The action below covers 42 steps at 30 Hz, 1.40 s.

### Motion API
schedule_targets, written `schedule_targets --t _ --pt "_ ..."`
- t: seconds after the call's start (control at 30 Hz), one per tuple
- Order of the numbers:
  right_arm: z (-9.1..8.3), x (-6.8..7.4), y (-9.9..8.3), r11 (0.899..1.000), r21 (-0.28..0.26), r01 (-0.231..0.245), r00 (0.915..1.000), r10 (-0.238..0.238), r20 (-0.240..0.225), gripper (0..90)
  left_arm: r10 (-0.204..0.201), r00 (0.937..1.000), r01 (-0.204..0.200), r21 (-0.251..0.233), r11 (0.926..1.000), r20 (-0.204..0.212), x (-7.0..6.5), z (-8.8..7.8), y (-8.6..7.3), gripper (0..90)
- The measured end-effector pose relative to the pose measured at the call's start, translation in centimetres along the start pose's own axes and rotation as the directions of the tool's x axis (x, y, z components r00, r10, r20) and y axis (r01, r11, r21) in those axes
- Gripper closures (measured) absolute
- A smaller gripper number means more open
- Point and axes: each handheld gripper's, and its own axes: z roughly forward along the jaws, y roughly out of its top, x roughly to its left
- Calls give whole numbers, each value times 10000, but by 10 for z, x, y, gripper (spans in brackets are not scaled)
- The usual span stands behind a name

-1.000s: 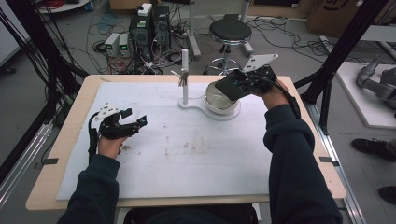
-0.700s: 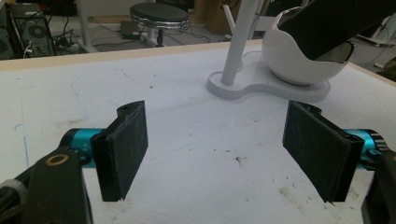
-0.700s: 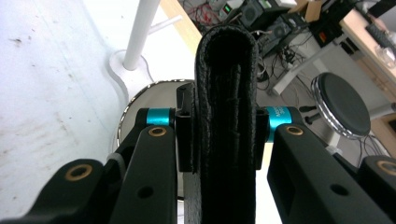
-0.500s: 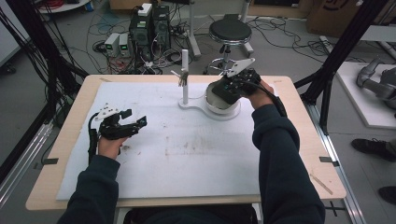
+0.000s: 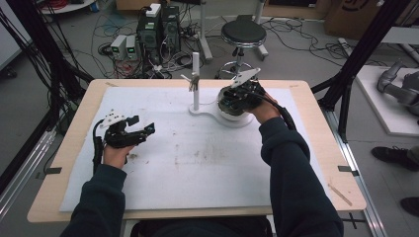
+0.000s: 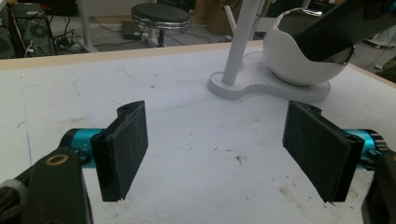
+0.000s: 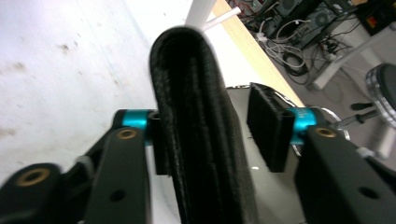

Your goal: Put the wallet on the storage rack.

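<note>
Right gripper (image 5: 232, 96): over the white bowl (image 5: 236, 116), tips at its mouth; jaws just opening, black strap (image 7: 201, 140) against one pad, gap to the other.
Strap: standing in the bowl.
Left gripper (image 5: 143, 131): well left of the bowl, low over the white mat (image 5: 197, 163); jaws wide apart, nothing between.
Post (image 5: 195, 81): just left of the bowl, on one shared white base.

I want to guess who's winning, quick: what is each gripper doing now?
Left gripper: open, holding nothing.
Right gripper: open; its fingers have just been opening, with a black thing loose between them.
</note>
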Motion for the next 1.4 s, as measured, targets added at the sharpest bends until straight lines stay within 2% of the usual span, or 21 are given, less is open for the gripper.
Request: schedule_targets --t 0.07,0.13,0.17,0.23,0.27,0.33,0.37,0.4,0.47,0.5,0.57,0.73,0.8,0.9,1.0,1.03,1.17,1.23,1.27,1.4 --pt "-4 -1 -1 9990 -293 -335 9994 333 -60 480 -8 10000 8 -2 10000 -8 0 0 0 223" --pt "-10 1 -7 9942 -946 -508 9986 517 70 470 8 10000 -8 3 10000 -5 0 0 0 223" --pt "-13 1 -10 9919 -1094 -650 9979 649 -44 467 30 10000 -30 11 10000 3 0 0 0 223" --pt "-17 -1 -15 9886 -1148 -970 9950 934 -360 456 37 10000 -37 40 10000 -5 0 0 0 223" --pt "-22 -3 -18 9848 -1170 -1284 9903 1211 -677 446 38 10000 -38 25 10000 -13 0 0 0 223" --pt "-25 -5 -19 9837 -1259 -1282 9901 1196 -741 446 37 10000 -37 13 10000 -18 -1 0 0 223" --pt "-30 -6 -21 9825 -1331 -1303 9892 1198 -839 517 37 10000 -37 10 10000 -29 -1 0 0 223" --pt "-30 -6 -21 9825 -1331 -1303 9892 1198 -839 517 36 10000 -36 22 10000 -24 0 0 0 223" --pt "-34 -5 -22 9812 -1333 -1394 9843 1226 -1266 620 41 10000 -41 -1 10000 -20 -1 0 0 223" --pt "-34 -5 -22 9812 -1333 -1394 9843 1226 -1266 620 37 10000 -37 -18 10000 -17 -1 -1 0 223" --pt "-35 -3 -24 9781 -1653 -1262 9862 1056 -1277 674 12 10000 -12 -31 10000 -22 -1 0 0 223" --pt "-32 6 -23 9783 -1903 -822 9921 623 -1085 741 73 10000 -73 16 10000 1 -1 1 0 223" --pt "-30 7 -20 9767 -2056 -611 9948 427 -928 753 30 10000 -30 -6 10000 5 -1 0 0 223" --pt "-25 9 -17 9749 -2164 -528 9939 302 -1060 751 2 10000 -2 -1 10000 -2 0 0 0 223" --pt "-21 14 -17 9793 -1977 -443 9872 126 -1589 733 7 10000 -7 12 10000 21 -1 0 0 223" --pt "-20 15 -17 9807 -1942 -236 9864 -87 -1639 731 9 10000 -9 1 10000 20 -1 0 0 223" --pt "-20 21 -16 9841 -1724 437 9856 -706 -1536 732 -8 10000 8 -29 10000 -7 -1 0 0 223" --pt "-19 23 -16 9849 -1649 524 9850 -782 -1539 733 -24 10000 24 -30 10000 3 -1 0 0 223" --pt "-19 25 -15 9846 -1582 746 9843 -982 -1470 733 -26 10000 26 -38 10000 0 -1 0 0 223" --pt "-17 27 -15 9849 -1480 896 9830 -1113 -1457 731 -18 10000 18 -38 10000 -1 -1 -1 1 223"
